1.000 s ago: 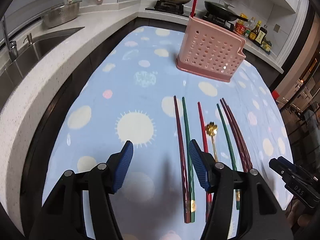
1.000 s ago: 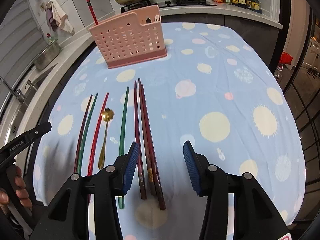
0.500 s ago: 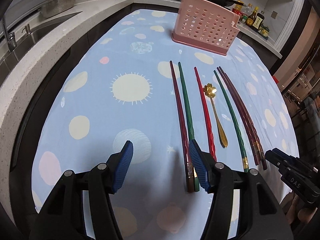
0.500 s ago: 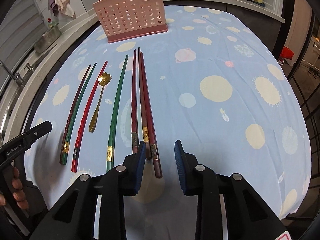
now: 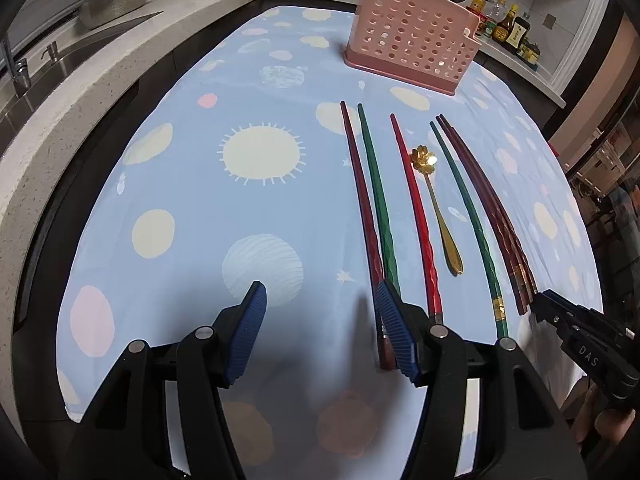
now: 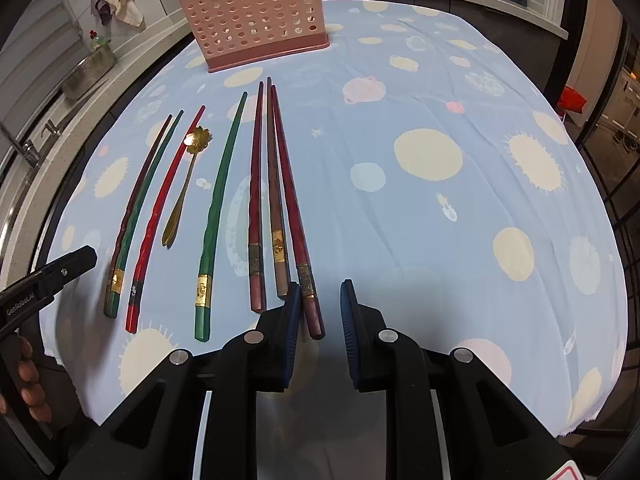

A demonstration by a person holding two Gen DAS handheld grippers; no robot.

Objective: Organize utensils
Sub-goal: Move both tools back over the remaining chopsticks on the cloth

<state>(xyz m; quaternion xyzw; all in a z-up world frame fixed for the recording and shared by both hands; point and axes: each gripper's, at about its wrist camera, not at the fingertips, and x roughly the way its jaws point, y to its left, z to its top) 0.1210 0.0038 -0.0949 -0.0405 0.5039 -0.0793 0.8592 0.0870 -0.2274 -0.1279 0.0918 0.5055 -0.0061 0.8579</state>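
The right gripper (image 6: pixel 318 316) is nearer to a pick: its jaws are closing, and the butt end of the rightmost dark red chopstick (image 6: pixel 289 196) lies between the blue pads, which do not yet press on it. The stick's long axis runs straight ahead from the jaws toward the pink utensil basket (image 6: pixel 256 12) far beyond, so the pads stand on either side of its width. Two more dark chopsticks lie just outside the left pad.

The left gripper (image 5: pixel 320 324) has its jaws apart over bare tablecloth (image 5: pixel 180 184). A maroon chopstick (image 5: pixel 362 200) and a green chopstick (image 5: pixel 378 196) lie along its right pad, just outside the gap, also pointing forward. The gold spoon (image 5: pixel 438 212) lies further right.
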